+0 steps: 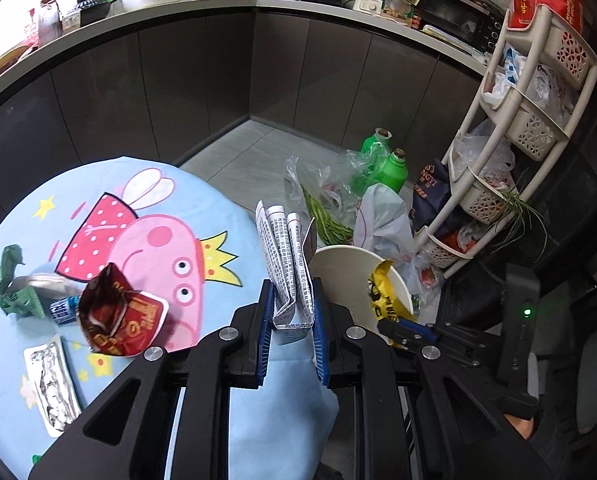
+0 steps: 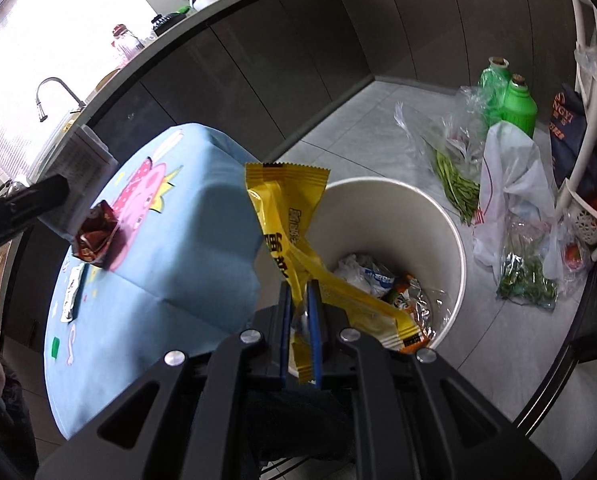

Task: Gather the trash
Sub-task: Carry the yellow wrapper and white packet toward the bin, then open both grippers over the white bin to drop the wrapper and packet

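My left gripper (image 1: 292, 290) is shut on a folded white printed leaflet (image 1: 284, 256), held upright at the round table's right edge. My right gripper (image 2: 300, 294) is shut on a yellow snack wrapper (image 2: 286, 216), which hangs over the rim of the white bin (image 2: 450, 232). The bin (image 1: 338, 258) stands on the floor beside the table and holds several pieces of trash (image 2: 372, 276). On the blue cartoon tablecloth (image 1: 138, 184) lie a red crumpled wrapper (image 1: 118, 312), a green and silver wrapper (image 1: 18, 284) and a foil blister pack (image 1: 52, 388).
Dark cabinets under a cluttered counter (image 1: 258, 2) curve around the back. On the floor behind the bin sit green bottles (image 2: 510, 96), plastic bags (image 2: 510, 184) and green beans (image 2: 458, 188). A white basket rack (image 1: 534, 120) stands at the right.
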